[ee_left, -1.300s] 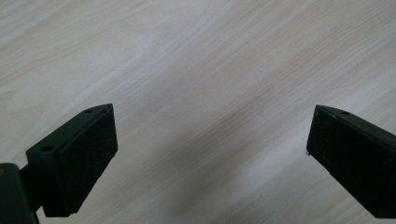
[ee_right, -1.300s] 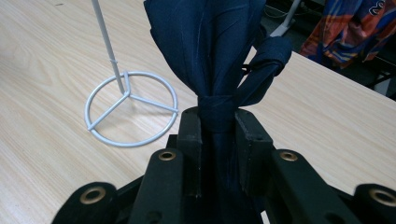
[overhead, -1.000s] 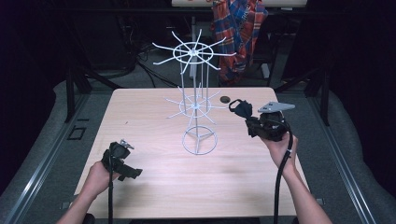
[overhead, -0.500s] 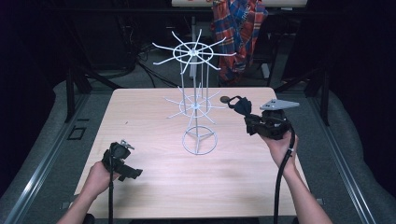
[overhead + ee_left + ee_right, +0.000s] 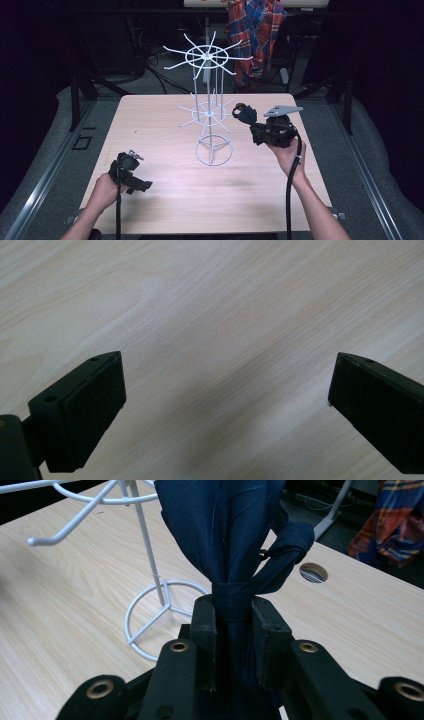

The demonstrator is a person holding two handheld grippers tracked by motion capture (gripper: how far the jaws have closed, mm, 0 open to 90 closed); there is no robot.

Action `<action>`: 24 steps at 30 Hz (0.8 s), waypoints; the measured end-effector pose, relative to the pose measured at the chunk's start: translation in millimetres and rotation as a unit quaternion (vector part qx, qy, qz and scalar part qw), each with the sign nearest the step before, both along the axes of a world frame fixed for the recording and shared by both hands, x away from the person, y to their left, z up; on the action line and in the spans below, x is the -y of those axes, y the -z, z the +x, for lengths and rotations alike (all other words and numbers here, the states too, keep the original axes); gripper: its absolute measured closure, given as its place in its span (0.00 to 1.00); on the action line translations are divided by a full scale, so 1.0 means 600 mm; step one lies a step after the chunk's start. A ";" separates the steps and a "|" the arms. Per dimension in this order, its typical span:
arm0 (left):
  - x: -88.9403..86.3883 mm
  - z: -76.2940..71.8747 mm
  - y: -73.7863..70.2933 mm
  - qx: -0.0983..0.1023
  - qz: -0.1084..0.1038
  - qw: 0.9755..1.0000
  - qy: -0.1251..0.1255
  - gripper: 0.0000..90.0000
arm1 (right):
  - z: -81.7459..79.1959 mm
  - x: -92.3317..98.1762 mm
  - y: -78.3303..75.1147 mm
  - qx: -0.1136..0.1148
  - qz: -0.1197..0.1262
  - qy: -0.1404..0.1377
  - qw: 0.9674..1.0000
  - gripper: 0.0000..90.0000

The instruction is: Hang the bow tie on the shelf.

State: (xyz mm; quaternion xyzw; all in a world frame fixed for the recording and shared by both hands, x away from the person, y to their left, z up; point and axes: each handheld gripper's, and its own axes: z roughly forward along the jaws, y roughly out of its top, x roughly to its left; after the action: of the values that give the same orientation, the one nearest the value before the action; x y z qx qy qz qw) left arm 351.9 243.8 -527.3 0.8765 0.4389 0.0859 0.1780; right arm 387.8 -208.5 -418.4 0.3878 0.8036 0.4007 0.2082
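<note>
A white wire rack [image 5: 209, 112] with two tiers of hooks stands on a ring base at the middle of the wooden table [image 5: 165, 210]. Just right of its lower hooks, my right gripper [image 5: 253, 128] is shut on a dark navy cloth item [image 5: 245, 114]. In the right gripper view the bunched cloth [image 5: 225, 525] rises from between the jaws of the right gripper [image 5: 234, 611], with a strap looping to the right and the rack [image 5: 145, 545] behind it on the left. My left gripper [image 5: 139, 184] rests at the front left. Its jaws stand wide apart over bare wood in the left gripper view [image 5: 225, 390].
A plaid garment [image 5: 257, 35] hangs behind the table's far edge. A round cable hole [image 5: 313, 572] is set in the tabletop right of the cloth. Dark floor with cables surrounds the table. Bare wood lies between the two hands.
My right gripper has carried the navy cloth leftward, closer to the rack's lower hooks. The left gripper has stayed where it was.
</note>
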 end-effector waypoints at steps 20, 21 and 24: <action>-0.001 0.000 0.001 0.001 0.000 1.000 0.000 0.02 | 0.003 -0.024 0.019 -0.015 -0.011 -0.015 1.000 0.83; -0.001 0.000 0.000 -0.001 0.000 1.000 0.001 0.02 | 0.004 -0.024 0.020 -0.016 -0.013 -0.016 1.000 0.83; -0.001 0.000 0.000 0.001 0.000 1.000 0.001 0.02 | 0.004 -0.024 0.022 -0.019 -0.015 -0.017 1.000 0.83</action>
State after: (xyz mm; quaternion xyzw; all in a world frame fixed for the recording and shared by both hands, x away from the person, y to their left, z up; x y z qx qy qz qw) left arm 351.6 244.2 -527.5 0.8768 0.4380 0.0863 0.1785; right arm 390.3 -194.0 -431.8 0.3790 0.8197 0.3843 0.1918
